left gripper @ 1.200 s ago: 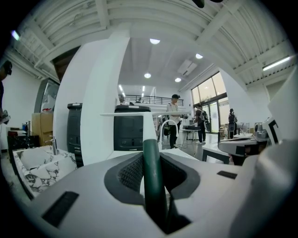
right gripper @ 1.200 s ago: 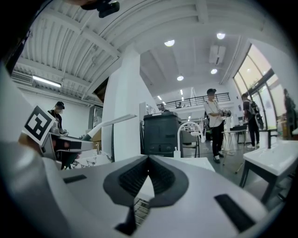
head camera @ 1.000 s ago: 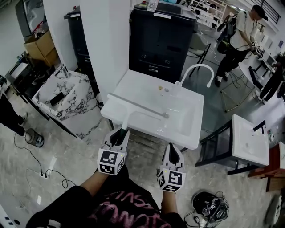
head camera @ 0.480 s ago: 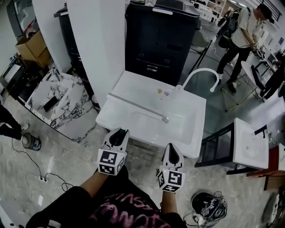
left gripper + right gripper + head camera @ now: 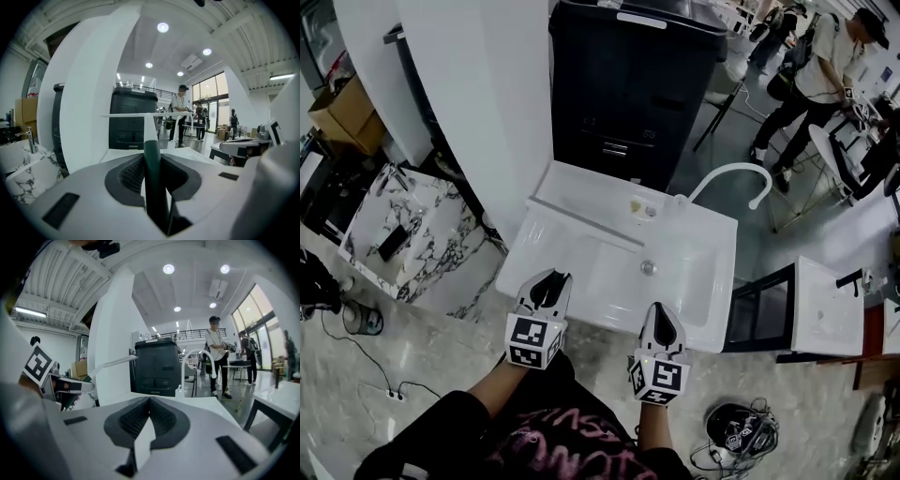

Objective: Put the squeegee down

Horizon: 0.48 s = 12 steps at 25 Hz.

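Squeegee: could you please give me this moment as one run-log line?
left gripper: shut on squeegee handle | right gripper: empty, jaws together | squeegee: blade over white sink | task: not yet put down

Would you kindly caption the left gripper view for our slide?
Left gripper clamps the squeegee, blade crosswise, with a black cabinet beyond.

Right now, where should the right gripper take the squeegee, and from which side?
Probably the pale neck of the squeegee, just ahead of the left gripper clamped on its dark handle. Come from the right: the neck is slim and bare, the blade wide.
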Tool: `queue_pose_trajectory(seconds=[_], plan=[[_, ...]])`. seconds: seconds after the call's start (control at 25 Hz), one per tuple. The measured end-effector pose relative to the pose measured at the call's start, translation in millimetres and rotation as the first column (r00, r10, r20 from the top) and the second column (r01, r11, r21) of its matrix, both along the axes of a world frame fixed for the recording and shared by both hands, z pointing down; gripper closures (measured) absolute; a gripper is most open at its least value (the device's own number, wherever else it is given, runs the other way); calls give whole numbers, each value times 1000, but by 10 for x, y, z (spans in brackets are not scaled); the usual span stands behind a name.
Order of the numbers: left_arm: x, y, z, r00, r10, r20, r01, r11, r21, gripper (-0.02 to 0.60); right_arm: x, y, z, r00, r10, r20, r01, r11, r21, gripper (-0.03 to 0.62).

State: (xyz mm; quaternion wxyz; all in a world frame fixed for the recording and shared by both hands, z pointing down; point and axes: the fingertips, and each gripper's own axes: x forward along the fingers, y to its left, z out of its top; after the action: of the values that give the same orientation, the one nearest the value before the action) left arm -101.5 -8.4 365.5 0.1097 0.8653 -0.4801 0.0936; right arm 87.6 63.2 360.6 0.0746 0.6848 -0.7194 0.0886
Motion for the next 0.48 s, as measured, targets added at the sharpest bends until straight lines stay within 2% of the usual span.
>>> queue_pose_trajectory(seconds=[0.48], plan=[[-58, -776, 100, 997, 78, -5, -79, 997, -28, 497, -279, -826, 88, 999, 43, 9, -43, 999, -25, 573]])
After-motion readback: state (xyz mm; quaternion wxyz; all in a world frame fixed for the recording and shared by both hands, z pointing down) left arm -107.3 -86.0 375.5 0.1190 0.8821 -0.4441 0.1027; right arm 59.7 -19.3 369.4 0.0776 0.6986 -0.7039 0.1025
